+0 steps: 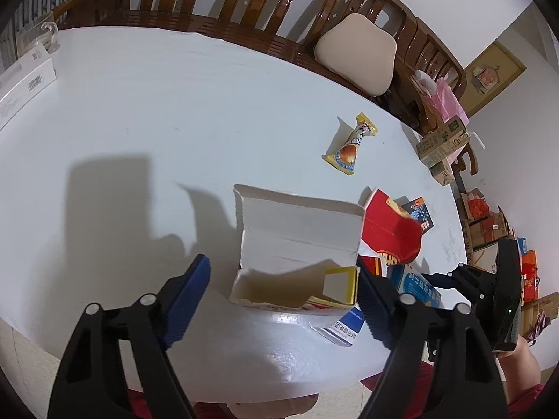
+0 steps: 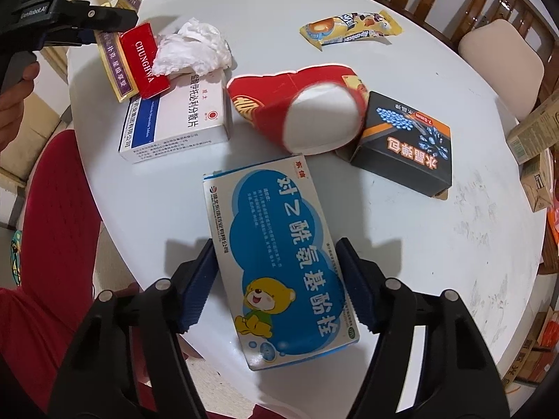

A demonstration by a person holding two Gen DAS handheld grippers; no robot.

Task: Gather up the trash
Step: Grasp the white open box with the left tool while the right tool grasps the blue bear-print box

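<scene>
1. A round white desk (image 2: 401,230) carries the clutter.
2. A blue medicine box (image 2: 279,262) lies flat near the desk's front edge.
3. Behind it lie a white medicine box (image 2: 181,118), a crushed red paper cup (image 2: 297,104) and a dark box (image 2: 405,143).
4. A yellow snack wrapper (image 2: 349,28) lies apart, farther back.
5. An open white carton (image 1: 297,244) rests on the desk.

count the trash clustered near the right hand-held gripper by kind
boxes: 5 (blue box, white box, black box, red box, purple-gold box)
paper cup: 1
tissue wad: 1
snack wrapper: 1
total: 8
</scene>
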